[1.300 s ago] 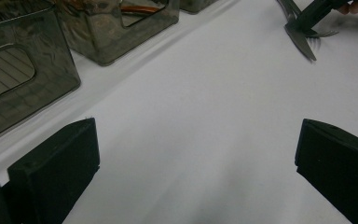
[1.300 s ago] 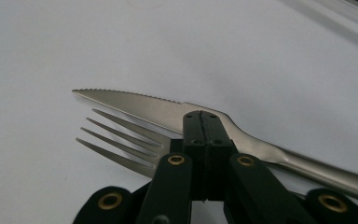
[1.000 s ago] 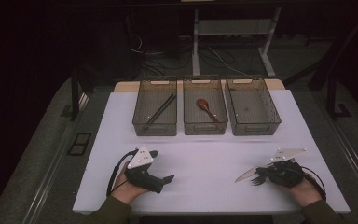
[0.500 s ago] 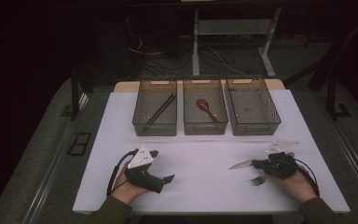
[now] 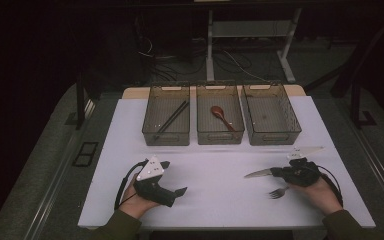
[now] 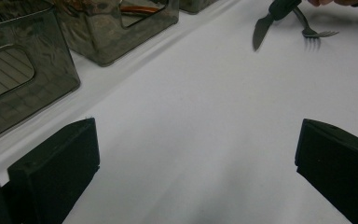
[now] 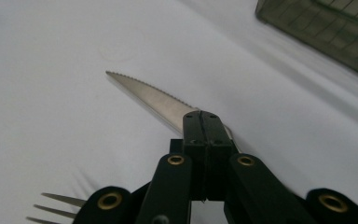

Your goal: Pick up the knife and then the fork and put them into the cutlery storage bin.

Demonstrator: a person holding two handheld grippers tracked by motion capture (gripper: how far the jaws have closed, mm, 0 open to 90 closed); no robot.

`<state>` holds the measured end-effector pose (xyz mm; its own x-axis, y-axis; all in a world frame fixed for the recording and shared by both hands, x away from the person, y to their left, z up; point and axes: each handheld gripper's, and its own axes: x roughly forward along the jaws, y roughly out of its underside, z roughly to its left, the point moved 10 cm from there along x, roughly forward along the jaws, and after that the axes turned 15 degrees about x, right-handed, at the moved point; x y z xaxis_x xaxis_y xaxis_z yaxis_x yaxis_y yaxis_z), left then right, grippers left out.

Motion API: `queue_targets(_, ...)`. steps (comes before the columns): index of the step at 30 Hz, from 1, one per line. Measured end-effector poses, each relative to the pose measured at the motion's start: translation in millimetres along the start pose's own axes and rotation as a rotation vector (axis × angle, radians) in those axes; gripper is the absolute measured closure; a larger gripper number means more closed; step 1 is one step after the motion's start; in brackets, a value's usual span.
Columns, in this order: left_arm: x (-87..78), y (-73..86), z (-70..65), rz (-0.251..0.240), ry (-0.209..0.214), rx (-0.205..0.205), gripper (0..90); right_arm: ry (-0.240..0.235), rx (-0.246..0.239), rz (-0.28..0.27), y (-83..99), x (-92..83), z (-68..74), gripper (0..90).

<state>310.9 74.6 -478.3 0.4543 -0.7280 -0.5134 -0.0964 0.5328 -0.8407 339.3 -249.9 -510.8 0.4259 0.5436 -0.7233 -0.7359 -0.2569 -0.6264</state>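
Note:
My right gripper (image 5: 281,173) is shut on the handle of a serrated table knife (image 5: 258,173). The blade points left, low over the white mat. In the right gripper view the jaws (image 7: 203,125) are pressed together and the knife (image 7: 149,95) sticks out ahead of them. A metal fork (image 5: 278,192) lies on the mat just in front of that hand; its tines (image 7: 56,205) show at the lower left. My left gripper (image 5: 178,192) rests at the front left, open, with nothing between its jaws. From it I see the knife (image 6: 261,30) and the fork (image 6: 314,33) across the mat.
Three dark see-through bins stand in a row at the back of the mat. The left bin (image 5: 152,135) holds black chopsticks (image 5: 172,117). A red-brown spoon (image 5: 221,116) lies in the middle bin, and the right bin (image 5: 290,127) looks empty. The table's front edge lies close below both hands.
My right gripper with the knife has shifted slightly away from me and to the left. The fork stays on the mat. My left gripper has not moved.

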Motion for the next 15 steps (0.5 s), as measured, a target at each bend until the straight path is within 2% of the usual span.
queue_targets(3,0.0,0.1,0.1,0.000,0.000,-0.001,0.0,-0.003,0.004,-0.014,-6.1,-8.2,-2.1,83.7)
queue_targets(5,-0.1,-0.1,-0.1,0.000,0.000,0.000,0.0,-0.005,-0.003,-0.014,-10.0,-13.5,-4.4,76.9)
queue_targets(7,0.0,-0.2,-0.2,0.000,0.000,-0.002,0.0,0.010,-0.032,-0.002,-13.7,-19.3,-7.7,72.2)
queue_targets(9,0.1,-0.1,-0.2,-0.001,0.001,-0.002,0.0,-0.005,-0.063,0.039,-15.0,-23.5,-8.5,66.9)
queue_targets(15,0.3,0.2,-0.2,-0.002,0.002,-0.006,0.0,0.045,-0.162,0.150,-21.6,-30.0,-16.8,59.5)
